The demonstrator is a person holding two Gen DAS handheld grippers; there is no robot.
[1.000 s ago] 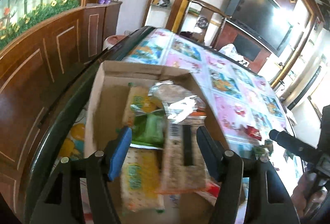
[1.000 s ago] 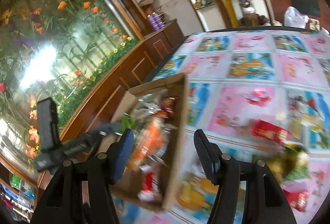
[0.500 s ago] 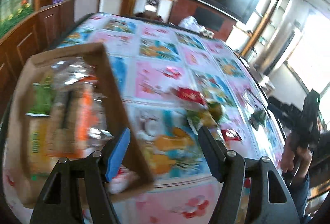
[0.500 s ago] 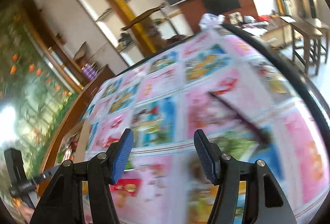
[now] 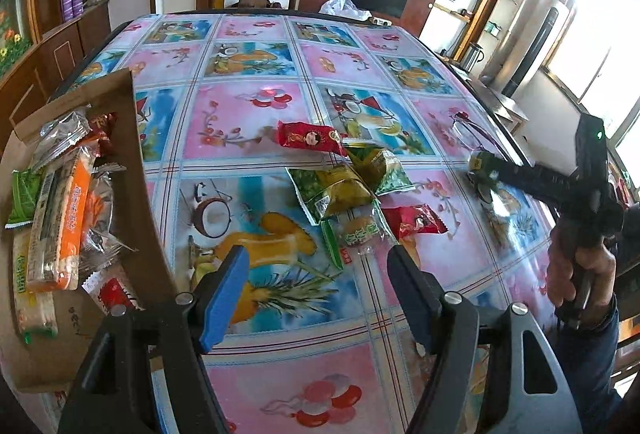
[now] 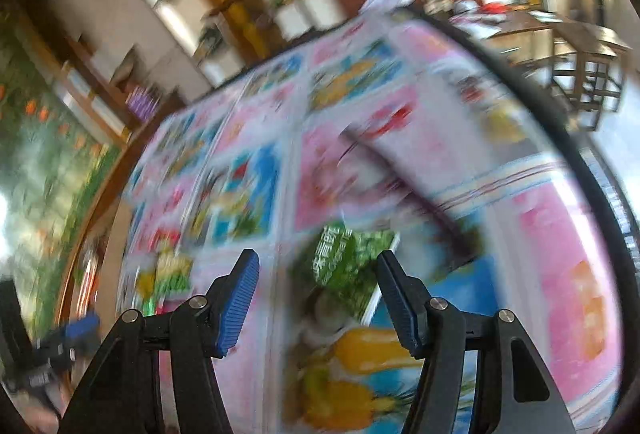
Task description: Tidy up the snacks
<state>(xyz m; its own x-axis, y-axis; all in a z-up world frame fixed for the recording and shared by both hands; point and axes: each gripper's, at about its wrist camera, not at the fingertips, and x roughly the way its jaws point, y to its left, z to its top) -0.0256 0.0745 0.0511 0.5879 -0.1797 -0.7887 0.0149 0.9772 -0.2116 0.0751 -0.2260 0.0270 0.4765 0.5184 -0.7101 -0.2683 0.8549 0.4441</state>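
Both grippers swing from box to loose snacks

Left gripper (image 5: 320,288) opening, empty, now off the cardboard box (image 5: 132,170) at 9 o'clock; right gripper (image 6: 318,294) apart, empty, green packet (image 6: 344,258) at 12 o'clock. Next pick beginning.

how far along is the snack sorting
Partly done: the cardboard box already holds several packets. In hand: nothing; the left gripper is empty, its jaws opening, and the right gripper is open over a green packet. Left: the red packet and the green and yellow ones beside it on the table.
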